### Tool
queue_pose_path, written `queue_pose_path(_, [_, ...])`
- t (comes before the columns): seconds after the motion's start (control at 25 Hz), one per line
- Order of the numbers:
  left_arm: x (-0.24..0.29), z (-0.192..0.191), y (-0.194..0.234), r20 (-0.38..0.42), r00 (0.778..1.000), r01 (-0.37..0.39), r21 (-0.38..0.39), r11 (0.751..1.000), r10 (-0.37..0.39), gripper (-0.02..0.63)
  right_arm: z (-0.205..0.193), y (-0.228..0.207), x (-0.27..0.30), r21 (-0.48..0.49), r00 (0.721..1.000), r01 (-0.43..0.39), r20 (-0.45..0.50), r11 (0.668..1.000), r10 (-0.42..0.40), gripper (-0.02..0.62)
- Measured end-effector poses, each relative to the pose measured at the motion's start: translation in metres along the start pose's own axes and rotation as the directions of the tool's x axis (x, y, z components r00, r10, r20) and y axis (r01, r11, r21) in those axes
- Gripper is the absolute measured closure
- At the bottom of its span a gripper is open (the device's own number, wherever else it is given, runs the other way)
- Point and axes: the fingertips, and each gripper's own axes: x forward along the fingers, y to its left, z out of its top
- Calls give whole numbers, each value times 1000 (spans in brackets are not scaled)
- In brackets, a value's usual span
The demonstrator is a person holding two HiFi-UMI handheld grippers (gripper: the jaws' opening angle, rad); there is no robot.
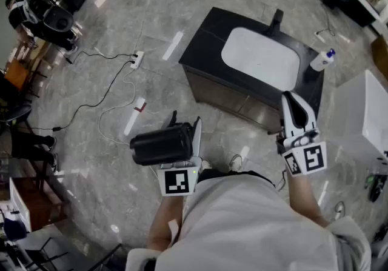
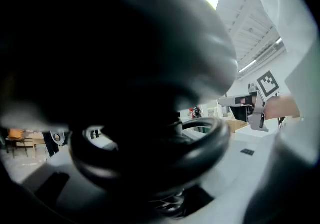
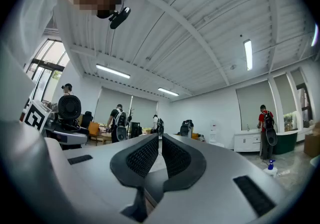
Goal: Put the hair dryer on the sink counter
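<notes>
From my seat, the left gripper (image 1: 191,137) is clamped on the hair dryer (image 1: 160,144). The black barrel lies crosswise between the jaws with its body sticking out toward 9 o'clock. In the left gripper view the hair dryer (image 2: 125,57) fills almost the whole picture, dark and too close to be sharp. A black ring (image 2: 212,140) on it sits just above the jaw base.

The dryer hangs in the air over the floor (image 1: 91,142), not on the sink counter (image 1: 209,39). The counter stands at about 1 o'clock from the left gripper, well apart from it. It has a white basin (image 1: 260,57), a dark faucet (image 1: 276,21) at its 12 o'clock edge and a spray bottle (image 1: 322,60) at its 3 o'clock end.

The right gripper (image 1: 292,101) is at roughly 3 o'clock from the dryer, its tips over the counter's near edge. Its jaws are drawn together with only a slit between the ribbed pads (image 3: 142,155), and nothing is in them.

The only print I can make out is the black-and-white square pattern on the left marker cube (image 1: 179,181) and the right marker cube (image 1: 308,159). The spray bottle's label is too small to read, and I cannot make out a brand on the dryer.
</notes>
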Motion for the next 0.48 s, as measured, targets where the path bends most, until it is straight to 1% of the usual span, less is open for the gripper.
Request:
queue_pose_path(0.24, [3,2,-9,2,1000,3,-23,1000,-3,374,-10,3,-5,7,999,-20,-32,1000,20,548])
queue_pose_path(0.48, [2,3,-15,-8,1000,-13,-33,999,13,374,-12,-5,-9,60,999,-33,-21,998,34,546])
